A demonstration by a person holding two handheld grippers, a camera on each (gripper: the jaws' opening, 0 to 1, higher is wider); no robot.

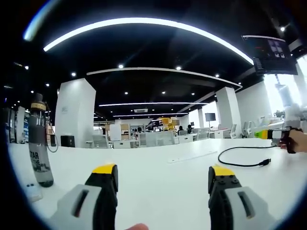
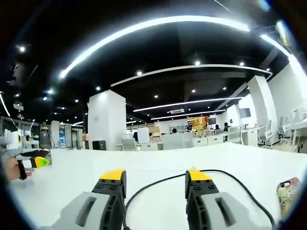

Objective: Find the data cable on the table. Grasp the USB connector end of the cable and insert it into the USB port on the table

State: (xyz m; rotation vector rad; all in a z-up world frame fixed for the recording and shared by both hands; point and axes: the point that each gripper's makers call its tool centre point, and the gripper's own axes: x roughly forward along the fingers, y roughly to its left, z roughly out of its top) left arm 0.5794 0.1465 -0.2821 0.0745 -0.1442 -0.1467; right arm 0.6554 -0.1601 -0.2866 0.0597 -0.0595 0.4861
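Cable (image 1: 244, 166), thin, black and round, lies on the white bench (image 1: 158, 158) in a loose open loop, right of centre in the left gripper view. Its near end carries a short, thicker black plug (image 1: 265, 163), which rests flat on the bench surface. The other end runs off toward the right edge, where a hand (image 1: 298, 141) holds the other tool, and it is lost there. The plug is too small to tell what type it is.

A long, flat white strip (image 1: 192, 157) lies on the bench just left of the loop and apart from it. No socket can be made out on it. A grey bottle (image 1: 41, 143) with dark lettering stands upright at the far left.

The left gripper (image 1: 163, 172) has its yellow-tipped fingers spread wide with nothing between them but bare bench.

In the right gripper view the cable (image 2: 163, 181) arcs up from the bottom edge and passes behind the tip of the right-hand finger. It then curves down to the lower right, where it is cut off near a phone (image 2: 288, 191) in a patterned case. Neither end shows here. The right gripper (image 2: 154, 176) has its fingers wide apart too, gripping nothing. Whether the cable touches them I cannot tell.
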